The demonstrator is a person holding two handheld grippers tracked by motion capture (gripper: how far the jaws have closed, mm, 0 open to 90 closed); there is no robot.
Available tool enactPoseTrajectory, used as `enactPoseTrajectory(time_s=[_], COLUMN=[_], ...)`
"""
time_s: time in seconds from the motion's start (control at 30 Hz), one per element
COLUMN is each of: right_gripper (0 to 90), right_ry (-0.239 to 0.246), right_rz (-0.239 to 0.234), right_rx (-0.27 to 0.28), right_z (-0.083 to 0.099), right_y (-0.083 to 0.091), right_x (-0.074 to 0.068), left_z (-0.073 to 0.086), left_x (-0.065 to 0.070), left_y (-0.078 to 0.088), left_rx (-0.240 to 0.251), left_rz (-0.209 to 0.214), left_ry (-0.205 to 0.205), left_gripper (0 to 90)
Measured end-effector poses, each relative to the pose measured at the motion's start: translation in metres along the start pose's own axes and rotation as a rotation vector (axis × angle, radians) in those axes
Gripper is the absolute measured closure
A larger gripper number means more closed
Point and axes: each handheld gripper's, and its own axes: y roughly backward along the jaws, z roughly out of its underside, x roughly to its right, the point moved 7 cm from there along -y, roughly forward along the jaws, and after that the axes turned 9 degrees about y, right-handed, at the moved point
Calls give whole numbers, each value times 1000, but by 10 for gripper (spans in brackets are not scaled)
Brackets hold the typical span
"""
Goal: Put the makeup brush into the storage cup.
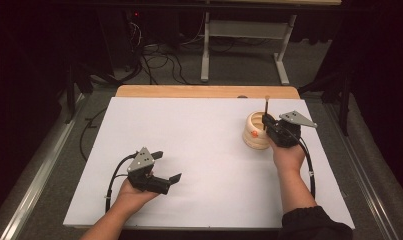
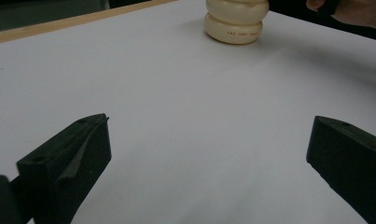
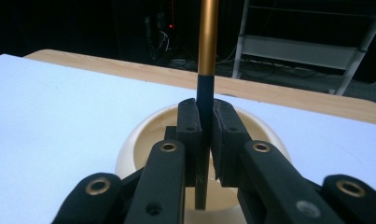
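Note:
A cream ribbed holder stands at the right of the white sheet; the left gripper view shows it far off, and the right gripper view looks into its round mouth. My right gripper is shut on a thin stick with a black lower part and a gold upper part. The stick stands upright, its lower end down inside the holder's mouth. My left gripper rests at the lower left of the sheet, open, nothing between its fingers.
A white sheet covers the wooden table. Beyond the far edge are a white table frame and cables on a dark floor. A metal rail runs along the left.

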Motion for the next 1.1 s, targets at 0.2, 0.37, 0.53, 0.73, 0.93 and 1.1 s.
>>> enactPoseTrajectory(time_s=[0.2,0.37,0.53,0.73,0.93,1.1], right_gripper=[846,844,842,575,537,537], right_ry=[2,6,6,9,-10,-12], right_rz=[-10,-5,-1,-7,-15,-21], right_rx=[1,4,1,3,0,1], right_z=[5,4,2,2,2,1], right_y=[2,3,2,0,1,2], right_x=[-4,-2,0,-2,-2,-1], left_z=[0,0,0,0,0,0], left_x=[0,0,0,0,1,0], left_y=[0,0,0,0,0,0], left_rx=[-3,-3,-3,-2,-4,-4], left_rz=[-1,0,1,2,5,1], left_ry=[-3,-2,-3,-1,-2,1], left_gripper=[7,7,7,7,7,7])
